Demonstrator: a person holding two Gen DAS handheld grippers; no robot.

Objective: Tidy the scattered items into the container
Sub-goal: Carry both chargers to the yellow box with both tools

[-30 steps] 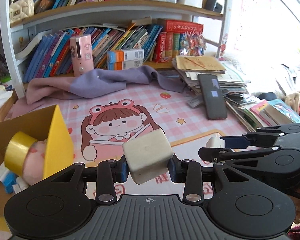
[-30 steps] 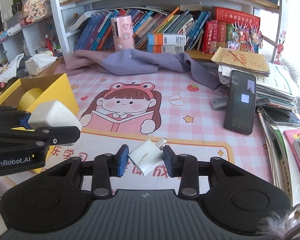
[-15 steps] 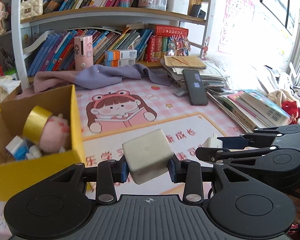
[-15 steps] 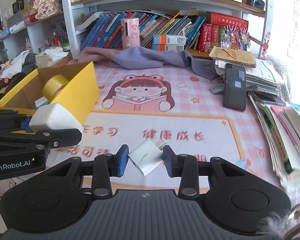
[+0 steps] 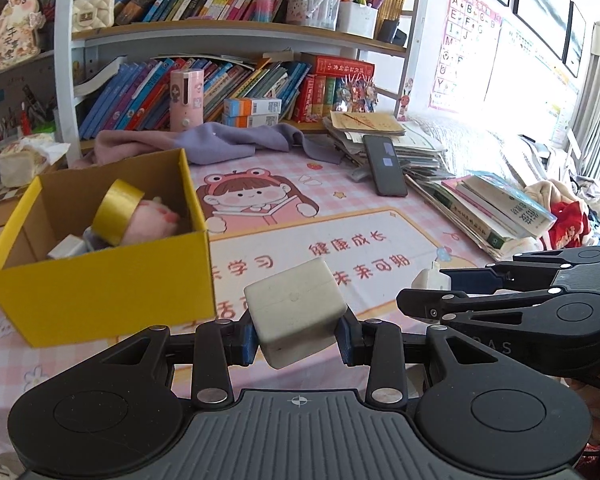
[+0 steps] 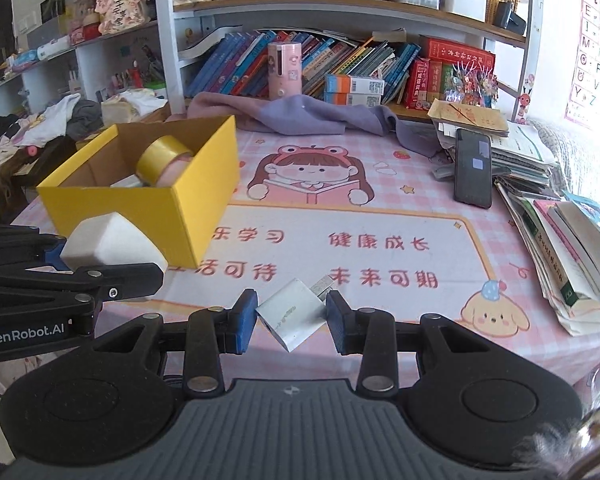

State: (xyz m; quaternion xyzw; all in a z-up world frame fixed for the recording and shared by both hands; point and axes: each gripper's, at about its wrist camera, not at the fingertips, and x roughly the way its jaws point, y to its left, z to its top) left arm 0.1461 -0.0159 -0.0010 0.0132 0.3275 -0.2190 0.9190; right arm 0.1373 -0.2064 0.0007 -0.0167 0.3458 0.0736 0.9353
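Box (image 5: 100, 300), yellow outside and brown inside, sits on the mat (image 5: 380, 216) ahead and to the left of the left claw (image 5: 296, 338) in the left wrist view. That claw is nearly closed, its blue pads pinching an off-white cube (image 5: 294, 312) from both sides; the cube is tilted, one corner down, and held clear of the mat. The box's near wall stands just left of the cube. Inside the box lie a gold tape roll (image 5: 116, 210), a pink plush (image 5: 152, 224) against it, and a small white item (image 5: 66, 246) in the near corner. To the right of the left claw the right claw (image 5: 440, 284) shows side-on, with a small white plug (image 5: 430, 280) at its tips. A phone (image 5: 384, 166) rests on a paper stack far ahead to the right.

From the right wrist view, the right claw (image 6: 292, 314) is likewise almost shut, its pads gripping a flat white plug (image 6: 294, 314) turned diagonally, metal prongs pointing up and right. The plug hangs above the mat (image 6: 380, 208). The box (image 6: 148, 200) stands ahead and left of this claw, well apart from it, open top up, with the tape roll (image 6: 160, 158) showing inside. The left claw (image 6: 100, 264) enters from the left edge, carrying the cube (image 6: 108, 244) just in front of the box's near corner. A purple cloth (image 6: 300, 118) lies far ahead by the bookshelf (image 6: 340, 8).
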